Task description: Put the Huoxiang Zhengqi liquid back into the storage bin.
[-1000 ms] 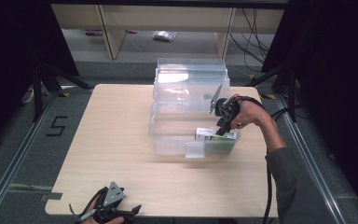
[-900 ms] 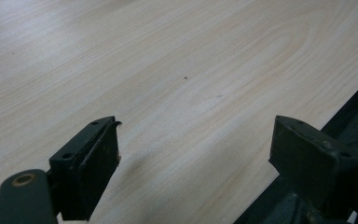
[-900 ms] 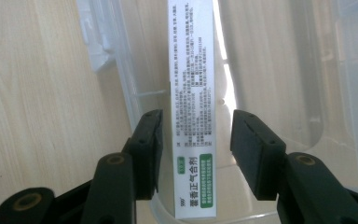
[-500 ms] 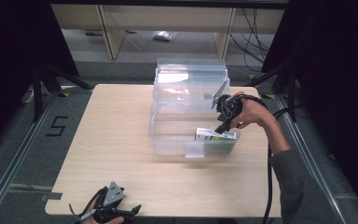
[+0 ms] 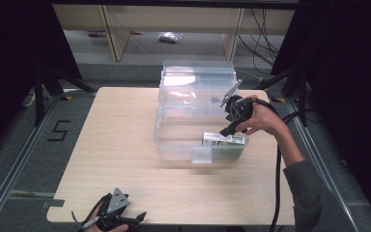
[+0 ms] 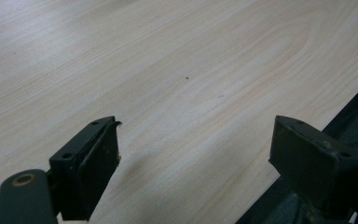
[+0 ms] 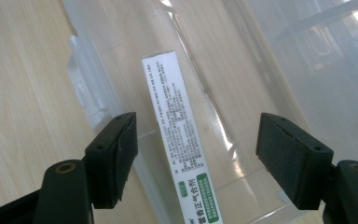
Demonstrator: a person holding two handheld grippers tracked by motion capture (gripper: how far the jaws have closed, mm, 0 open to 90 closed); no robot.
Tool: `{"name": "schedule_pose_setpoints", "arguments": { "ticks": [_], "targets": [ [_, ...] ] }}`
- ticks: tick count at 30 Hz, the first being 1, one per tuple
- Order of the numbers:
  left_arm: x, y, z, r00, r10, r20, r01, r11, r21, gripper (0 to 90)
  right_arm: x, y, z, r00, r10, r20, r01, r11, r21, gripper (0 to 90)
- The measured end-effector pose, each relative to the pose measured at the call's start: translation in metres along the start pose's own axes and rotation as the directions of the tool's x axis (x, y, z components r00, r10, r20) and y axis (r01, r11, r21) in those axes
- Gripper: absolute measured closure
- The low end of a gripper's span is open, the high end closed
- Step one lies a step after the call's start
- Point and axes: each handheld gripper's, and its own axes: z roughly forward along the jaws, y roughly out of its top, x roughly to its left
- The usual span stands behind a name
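At right of centre, the right gripper (image 5: pixel 228 126), its jaws just opening wide, hovered over the white-and-green carton (image 5: pixel 223 139), which lay crosswise in the clear bin (image 5: pixel 174 145), untouched; the left gripper (image 5: pixel 110 218) idled open at the frame's bottom.

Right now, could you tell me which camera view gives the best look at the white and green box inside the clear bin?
The right gripper view: the box lies close below the open right gripper, its printed label showing. In the high view the box is small, at the near right of the clear bin. The left gripper view looks at the bare table.
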Motion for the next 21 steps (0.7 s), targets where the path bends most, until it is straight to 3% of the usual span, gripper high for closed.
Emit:
{"name": "schedule_pose_setpoints", "arguments": {
  "ticks": [1, 4, 9, 17, 21],
  "targets": [
    [0.001, 0.000, -0.001, 0.9999, 0.012, 0.001, -0.012, 0.9999, 0.011, 15.0, 0.001, -0.001, 0.000, 1.0000, 0.008, 0.001, -0.008, 1.000, -0.003, 30.3],
    [0.000, 0.000, 0.000, 1.0000, -0.008, -0.002, 0.007, 1.0000, -0.005, 15.0, 0.001, -0.002, 0.000, 0.9998, 0.020, 0.009, -0.020, 1.000, -0.009, 29.3],
    [-0.001, 0.000, 0.000, 0.9998, -0.017, 0.009, 0.017, 0.9998, -0.012, 15.0, 0.003, -0.005, -0.002, 0.9967, 0.079, 0.019, -0.078, 0.996, -0.038, 28.1],
    [0.000, 0.000, 0.000, 1.0000, -0.003, 0.000, 0.003, 1.0000, -0.003, 15.0, 0.008, -0.005, -0.001, 0.9925, 0.107, 0.060, -0.103, 0.993, -0.061, 25.4],
    [0.000, 0.000, 0.000, 1.0000, -0.002, -0.002, 0.002, 1.0000, -0.002, 15.0, 0.011, -0.005, 0.000, 0.9918, 0.114, 0.057, -0.109, 0.991, -0.082, 25.1]
  ]
}}
